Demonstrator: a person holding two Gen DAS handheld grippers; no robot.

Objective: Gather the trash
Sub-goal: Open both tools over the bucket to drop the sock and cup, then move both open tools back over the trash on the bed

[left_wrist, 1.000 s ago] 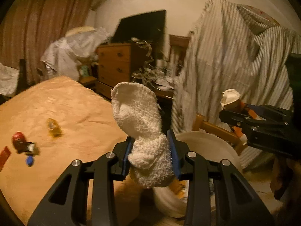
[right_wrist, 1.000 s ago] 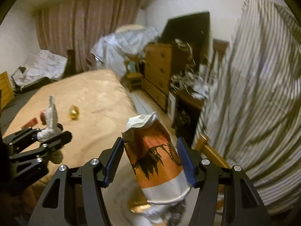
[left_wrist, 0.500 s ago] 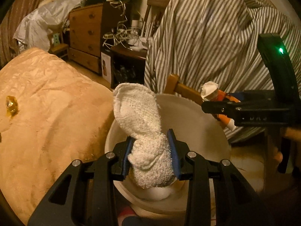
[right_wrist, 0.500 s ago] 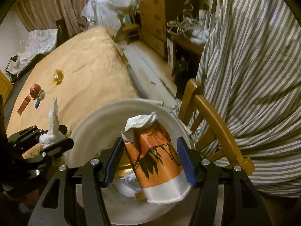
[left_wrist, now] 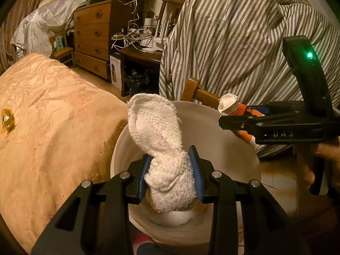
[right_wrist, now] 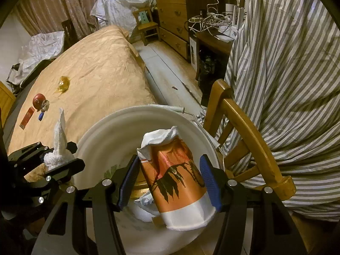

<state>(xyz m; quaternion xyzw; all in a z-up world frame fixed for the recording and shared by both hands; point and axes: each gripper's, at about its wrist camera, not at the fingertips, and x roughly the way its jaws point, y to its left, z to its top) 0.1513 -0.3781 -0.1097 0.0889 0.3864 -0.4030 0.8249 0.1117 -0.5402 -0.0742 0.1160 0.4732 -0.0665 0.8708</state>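
Note:
My left gripper [left_wrist: 171, 171] is shut on a crumpled white cloth [left_wrist: 161, 146] and hangs over the mouth of a white bucket [left_wrist: 212, 127]. My right gripper [right_wrist: 170, 182] is shut on a crushed orange and white paper cup [right_wrist: 176, 176], held over the same white bucket [right_wrist: 102, 140]. In the left wrist view the right gripper [left_wrist: 235, 120] comes in from the right with the cup [left_wrist: 230, 106]; in the right wrist view the left gripper [right_wrist: 61, 159] sits at the bucket's left rim with the cloth [right_wrist: 58, 146]. Other scraps lie at the bucket's bottom.
A bed with a tan cover [right_wrist: 95, 68] lies left of the bucket, carrying a yellow wrapper [right_wrist: 63, 84], a red round item [right_wrist: 38, 100] and small packets. A wooden chair [right_wrist: 244, 123] draped in striped cloth [right_wrist: 286, 63] stands right. A dresser [left_wrist: 93, 40] and cluttered desk are behind.
Both grippers came down and tipped forward from above the bed edge to over the bucket, still gripping the cloth and the cup. In the last half second they barely moved.

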